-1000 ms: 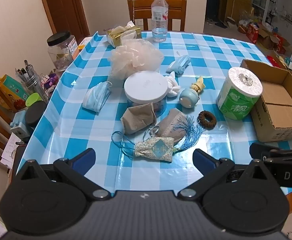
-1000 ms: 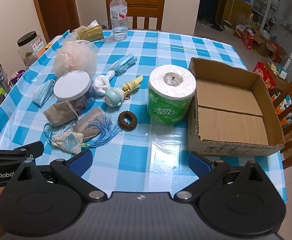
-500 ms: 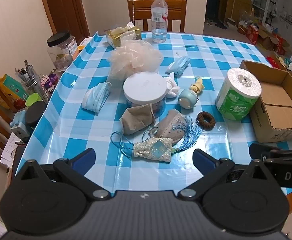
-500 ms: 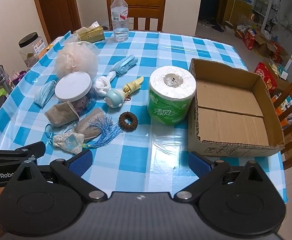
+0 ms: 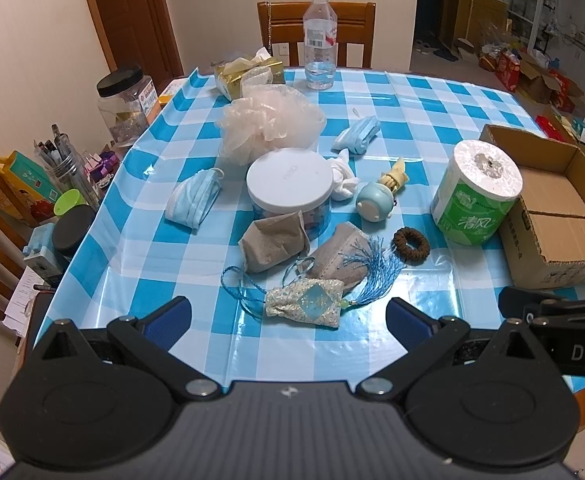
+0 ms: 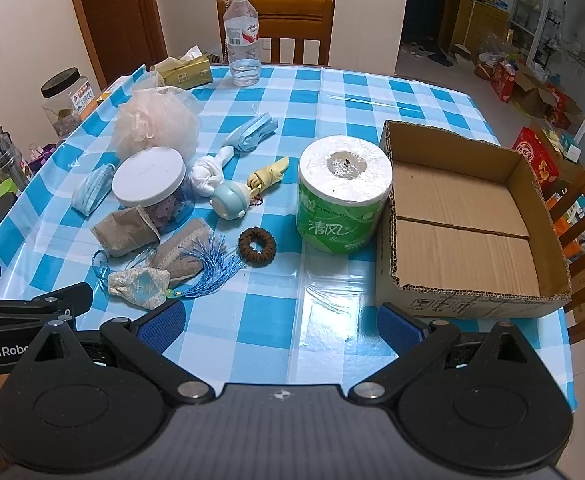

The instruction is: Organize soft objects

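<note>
Left wrist view: the left tool [image 5: 288, 314] hangs spread wide and empty over the near bench [image 5: 132, 280] edge, apparently lined up on the floral sachet [image 5: 306, 304] just ahead; masks, pouches and a mesh pouf [image 5: 268, 124] cluster mid-bench.

Right wrist view: the right tool [image 6: 280, 322] is likewise agape, holding nothing. The cardboard box [image 6: 468, 300] sits empty at right, likely the destination, beside the paper roll [image 6: 342, 194]. Glossy checked cloth; a cluttered room lies beyond.

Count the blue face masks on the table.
2. One mask lies left of the white-lidded jar; the other mask lies behind it, right of the bath pouf. More may be hidden.
</note>
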A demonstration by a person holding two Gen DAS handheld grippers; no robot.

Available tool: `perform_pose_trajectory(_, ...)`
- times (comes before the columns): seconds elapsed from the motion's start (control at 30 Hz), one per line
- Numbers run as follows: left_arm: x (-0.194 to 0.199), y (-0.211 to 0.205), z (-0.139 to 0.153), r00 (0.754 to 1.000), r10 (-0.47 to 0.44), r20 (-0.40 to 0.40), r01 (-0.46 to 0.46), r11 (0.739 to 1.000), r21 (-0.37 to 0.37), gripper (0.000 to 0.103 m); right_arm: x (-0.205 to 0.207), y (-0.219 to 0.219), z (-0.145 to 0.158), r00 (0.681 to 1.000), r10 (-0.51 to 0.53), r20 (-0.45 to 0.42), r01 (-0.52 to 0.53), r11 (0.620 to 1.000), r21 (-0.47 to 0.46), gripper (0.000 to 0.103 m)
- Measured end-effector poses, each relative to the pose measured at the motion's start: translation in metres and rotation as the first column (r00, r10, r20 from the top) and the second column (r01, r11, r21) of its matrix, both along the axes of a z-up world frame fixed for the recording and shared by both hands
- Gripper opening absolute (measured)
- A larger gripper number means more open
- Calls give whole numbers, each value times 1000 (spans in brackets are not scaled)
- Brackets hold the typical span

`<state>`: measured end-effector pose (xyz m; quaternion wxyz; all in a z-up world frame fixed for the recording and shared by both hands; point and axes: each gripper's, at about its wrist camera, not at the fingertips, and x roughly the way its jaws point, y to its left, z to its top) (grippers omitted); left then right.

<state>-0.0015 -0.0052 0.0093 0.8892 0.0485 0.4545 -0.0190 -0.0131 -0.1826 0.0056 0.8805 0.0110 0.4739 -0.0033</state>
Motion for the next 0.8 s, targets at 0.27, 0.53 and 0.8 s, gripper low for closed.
perform_pose_trajectory(0.27, -1, -2, 2, 1000, 5, 7, -5, 1000, 3, 102, 0, -4, 1, 1000, 14, 7, -14, 1000, 8, 103)
perform_pose_trajectory(0.53, -4, -7, 3, 999, 28, 16, -28, 1000, 5, 102, 0, -8, 1, 999, 31, 15, -31, 999, 18, 103)
perform_pose_trajectory(0.8, -8, -11, 3, 999, 40, 28, -40, 999, 11, 102, 0, -14, 2, 999, 46, 22, -47, 999, 26, 103)
